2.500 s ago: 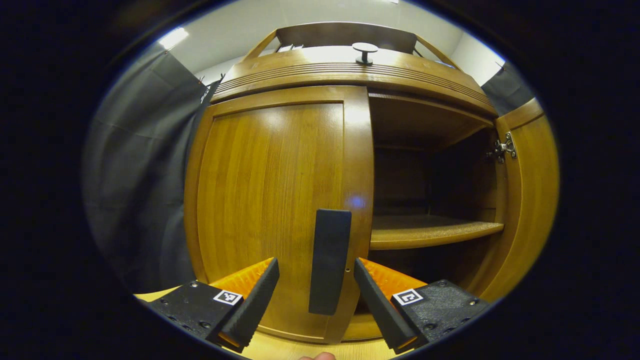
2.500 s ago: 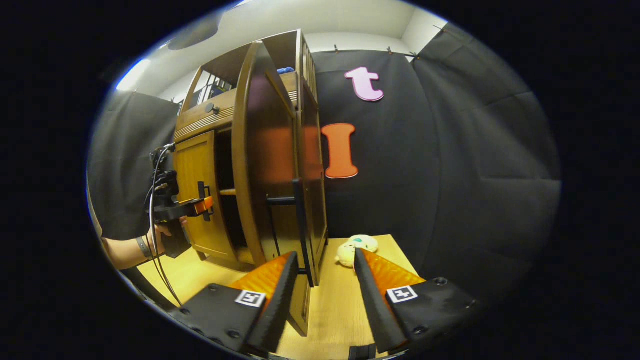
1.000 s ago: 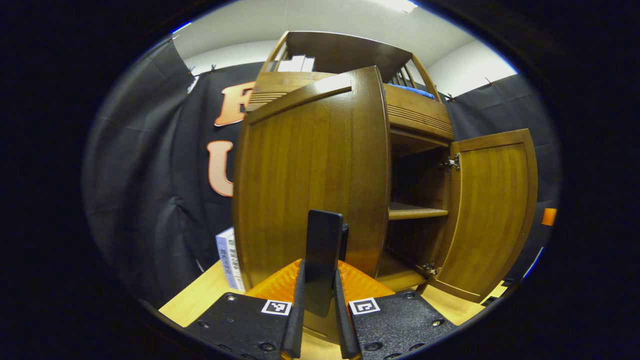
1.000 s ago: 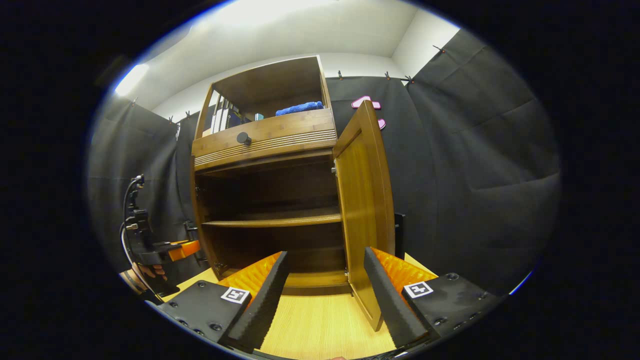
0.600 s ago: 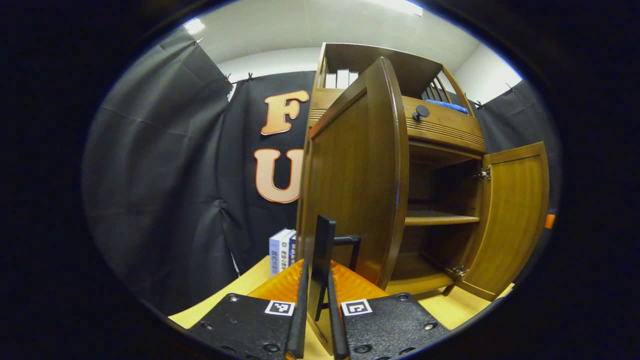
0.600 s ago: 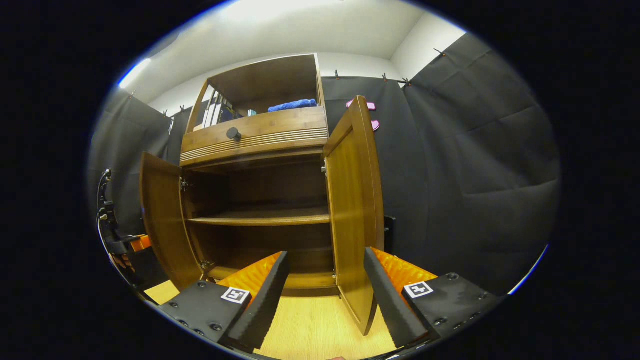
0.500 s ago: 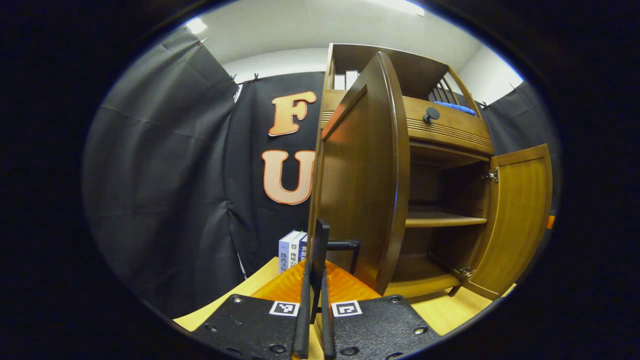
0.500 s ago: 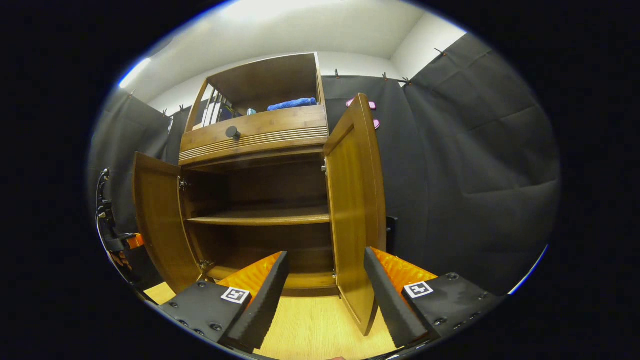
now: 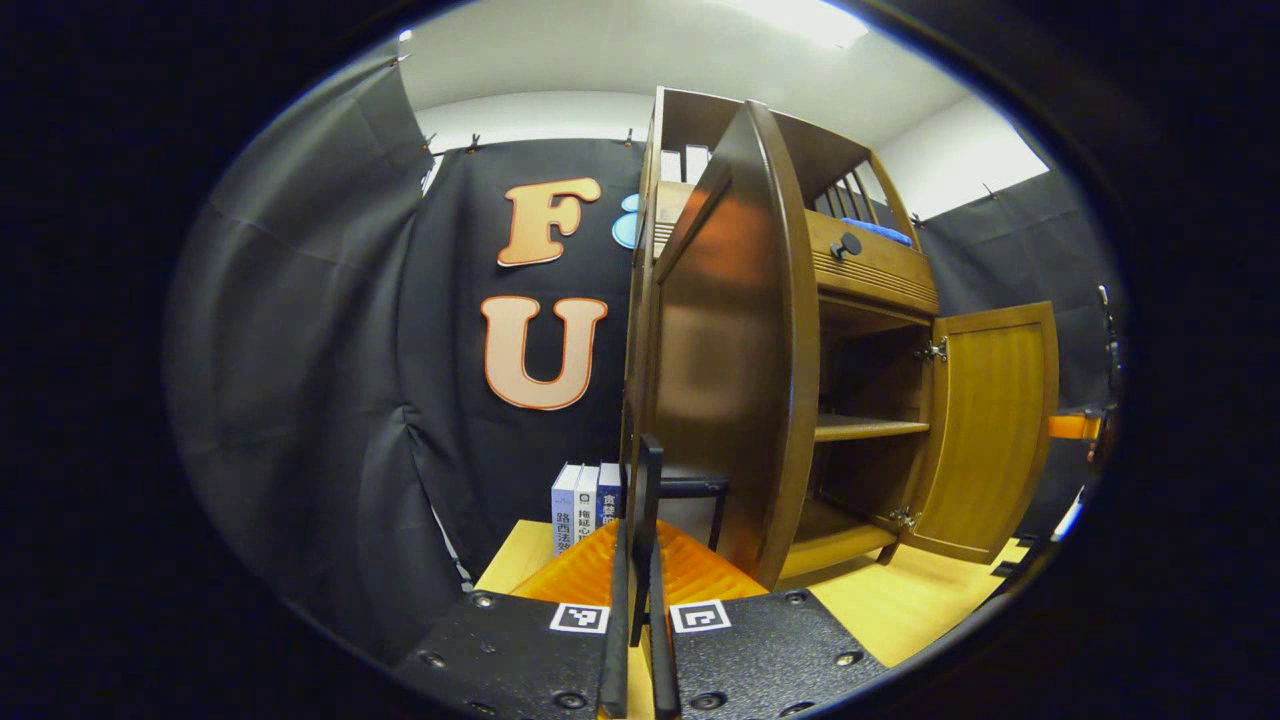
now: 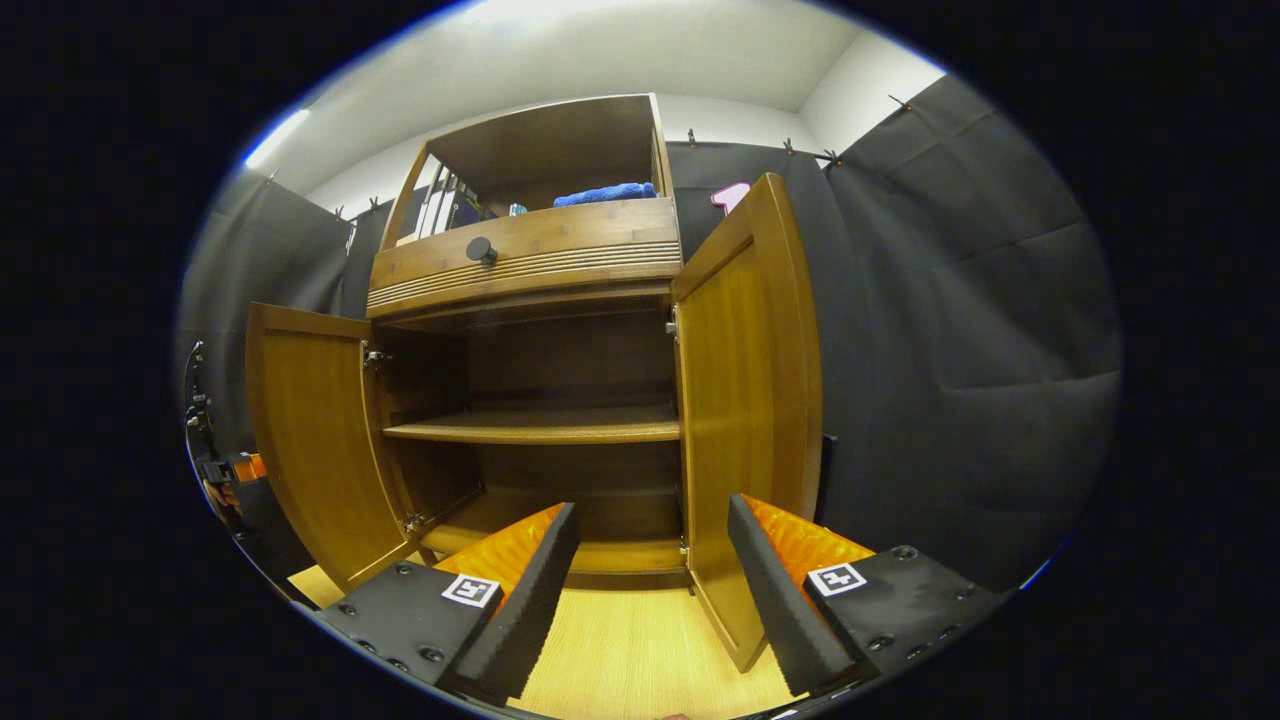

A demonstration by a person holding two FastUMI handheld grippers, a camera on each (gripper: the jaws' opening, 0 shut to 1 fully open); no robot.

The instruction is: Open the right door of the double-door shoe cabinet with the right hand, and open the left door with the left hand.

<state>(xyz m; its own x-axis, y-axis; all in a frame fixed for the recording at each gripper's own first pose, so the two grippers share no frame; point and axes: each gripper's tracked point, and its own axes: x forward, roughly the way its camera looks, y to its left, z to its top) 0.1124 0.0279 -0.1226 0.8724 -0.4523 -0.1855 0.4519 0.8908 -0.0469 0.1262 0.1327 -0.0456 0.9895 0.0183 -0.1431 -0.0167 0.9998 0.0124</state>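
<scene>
Cabinet (image 10: 530, 260): a wooden double-door unit was seen standing on a light wood table (image 10: 630, 660), with both doors swung out and a bare shelf (image 10: 540, 430) exposed inside.
Left door (image 9: 730, 370): it was seen nearly edge-on in the left gripper view, wide open; in the right gripper view it was seen at the left (image 10: 310, 430).
Handle (image 9: 650, 500): a dark upright bar was carried on short standoffs from the door face.
Left gripper (image 9: 638, 620): it was clamped on the handle, both fingers pressed against the bar with almost no gap.
Right door (image 10: 750, 400): it was seen open, with nothing touching it.
Right gripper (image 10: 645, 580): it was held back from the cabinet, jaws spread wide and empty.
Handling: the doors were judged rigid and moderately heavy, turning on hinges (image 10: 375, 357), so an arc was best followed, not a straight pull. The glossy panel was judged slippery; the bar was the sound place to be gripped.
Progress: the task was judged all but finished.
</scene>
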